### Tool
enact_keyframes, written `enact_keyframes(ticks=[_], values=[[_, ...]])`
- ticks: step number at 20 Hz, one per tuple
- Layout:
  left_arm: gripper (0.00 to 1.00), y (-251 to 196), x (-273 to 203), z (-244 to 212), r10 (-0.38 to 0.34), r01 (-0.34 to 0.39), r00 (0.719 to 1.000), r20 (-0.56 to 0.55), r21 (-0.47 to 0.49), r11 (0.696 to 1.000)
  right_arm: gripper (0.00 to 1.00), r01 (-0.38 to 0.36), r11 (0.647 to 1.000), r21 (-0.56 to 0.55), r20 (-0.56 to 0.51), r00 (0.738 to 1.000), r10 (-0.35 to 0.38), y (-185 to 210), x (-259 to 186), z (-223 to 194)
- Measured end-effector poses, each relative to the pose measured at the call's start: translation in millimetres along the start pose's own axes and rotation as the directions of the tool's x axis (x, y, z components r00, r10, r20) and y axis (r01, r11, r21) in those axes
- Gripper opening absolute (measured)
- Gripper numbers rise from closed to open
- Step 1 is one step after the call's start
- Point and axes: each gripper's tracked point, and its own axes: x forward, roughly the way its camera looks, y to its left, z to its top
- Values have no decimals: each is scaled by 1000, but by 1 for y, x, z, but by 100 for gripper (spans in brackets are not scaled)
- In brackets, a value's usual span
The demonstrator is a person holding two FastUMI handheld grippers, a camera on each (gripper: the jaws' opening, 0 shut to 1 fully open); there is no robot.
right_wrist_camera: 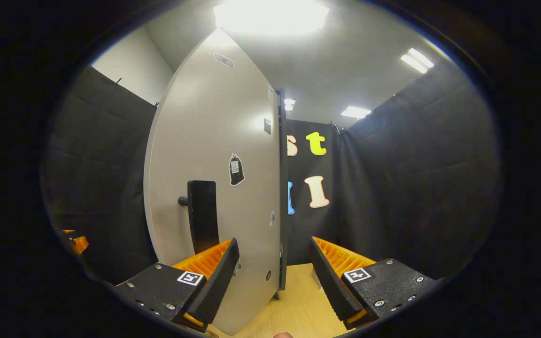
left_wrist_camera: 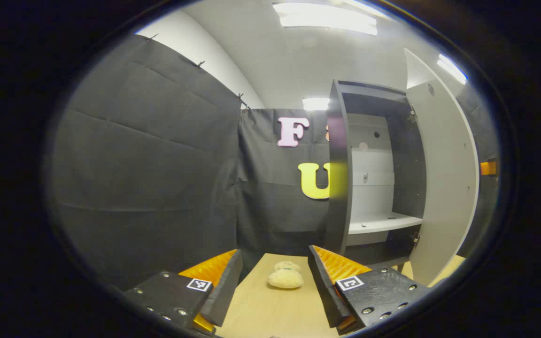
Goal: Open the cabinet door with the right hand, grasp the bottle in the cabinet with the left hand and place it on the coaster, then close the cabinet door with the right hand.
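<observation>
1. In the left gripper view, the left gripper [left_wrist_camera: 275, 277] is hanging just above the wooden tabletop [left_wrist_camera: 270, 314] with its two fingers spread wide apart, holding nothing.
2. A small cream plush toy [left_wrist_camera: 285, 276] is lying on the tabletop in the gap between those fingers, a little beyond their tips and touching neither.
3. Ahead and to the right of the left gripper, the dark cabinet [left_wrist_camera: 341, 178] is standing open, its near side panel rising just behind the right-hand finger.
4. Inside the cabinet, a white shelf [left_wrist_camera: 383, 221] is showing bare against a pale back panel; I cannot make out the bottle or the coaster.
5. Farther right, the pale cabinet door [left_wrist_camera: 444, 188] is standing swung out, edge toward the camera.
6. In the right gripper view, the right gripper [right_wrist_camera: 275, 272] is also holding its fingers spread apart, gripping nothing, above the same wooden tabletop [right_wrist_camera: 298, 305].
7. The outer face of the cabinet door [right_wrist_camera: 214, 155] is rising directly behind the left-hand finger, reaching into the gap between the two fingers.
8. A black handle [right_wrist_camera: 202, 213] is sticking out from the door just above that left-hand finger, apart from it.
9. Small stickers [right_wrist_camera: 236, 170] are dotting the door face to the right of the handle.
</observation>
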Motion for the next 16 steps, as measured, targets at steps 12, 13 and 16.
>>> enact_keyframes(ticks=[12, 13, 16], values=[[85, 62, -15, -11, 73, -73, 997, -13, 9, 997, 93, -80, 997, 3, 17, 997, 80, 70, 28, -4], [85, 68, -17, -12, 82, -82, 996, -15, 10, 997, 93, -91, 996, 7, 17, 996, 91, 77, 32, -5], [81, 84, -23, -14, 111, -111, 994, -22, 11, 994, 93, -131, 991, 9, 18, 991, 130, 94, 41, -7]])
